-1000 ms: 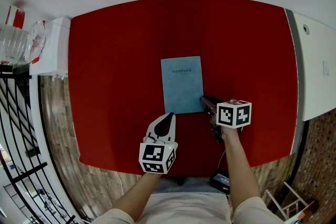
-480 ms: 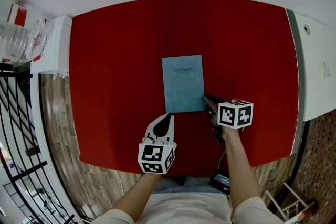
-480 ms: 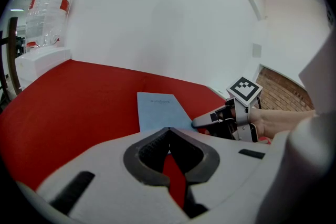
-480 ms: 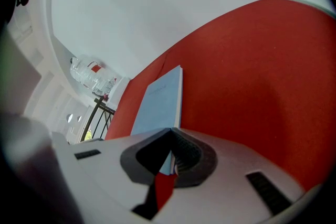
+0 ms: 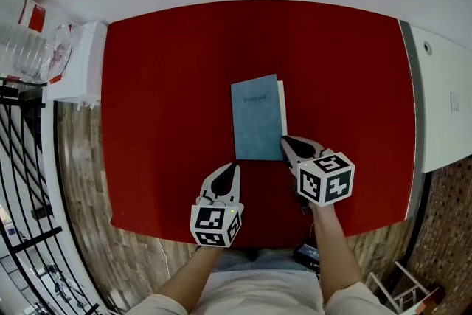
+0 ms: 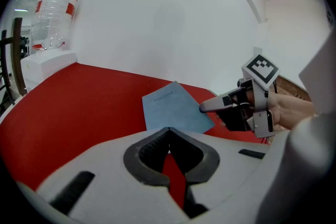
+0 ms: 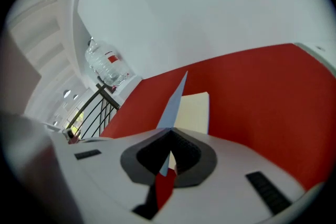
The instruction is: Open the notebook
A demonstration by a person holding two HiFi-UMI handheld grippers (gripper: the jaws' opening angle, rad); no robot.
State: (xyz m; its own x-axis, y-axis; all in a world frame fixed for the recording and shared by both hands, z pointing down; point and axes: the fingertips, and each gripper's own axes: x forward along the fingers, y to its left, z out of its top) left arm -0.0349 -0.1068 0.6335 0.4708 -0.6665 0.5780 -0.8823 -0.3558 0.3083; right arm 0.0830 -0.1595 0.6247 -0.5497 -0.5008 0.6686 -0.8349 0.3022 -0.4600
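Two grippers sit low over a red table cover (image 5: 162, 85), with the notebook (image 5: 256, 125) lying near the middle of it, just beyond them; in the head view the left gripper (image 5: 234, 167) hangs short of the notebook's near edge and apart from it, while the right gripper (image 5: 284, 144) reaches the near right corner; that view shows a pale strip of page (image 5: 282, 108) along the right side of the blue cover (image 5: 254, 114), but not how high the cover stands; the right gripper view settles it: the right gripper (image 7: 169, 136) has its jaws pressed onto the near corner of the cover (image 7: 176, 102), which rises tilted and nearly edge-on like a thin blue blade, with the cream page (image 7: 194, 113) lying flat beneath and to its right; the left gripper view shows the left gripper (image 6: 168, 131) with its jaws pressed together at the tips and nothing between them, only red cloth visible through the gap behind; from that side the notebook (image 6: 173, 107) shows as a slanted blue sheet, with the right gripper (image 6: 210, 106) touching its right corner and a hand behind it; a clear plastic bottle (image 6: 55, 5) stands on a white box (image 5: 77, 63) at the table's far left, beside a black railing (image 5: 22, 158).
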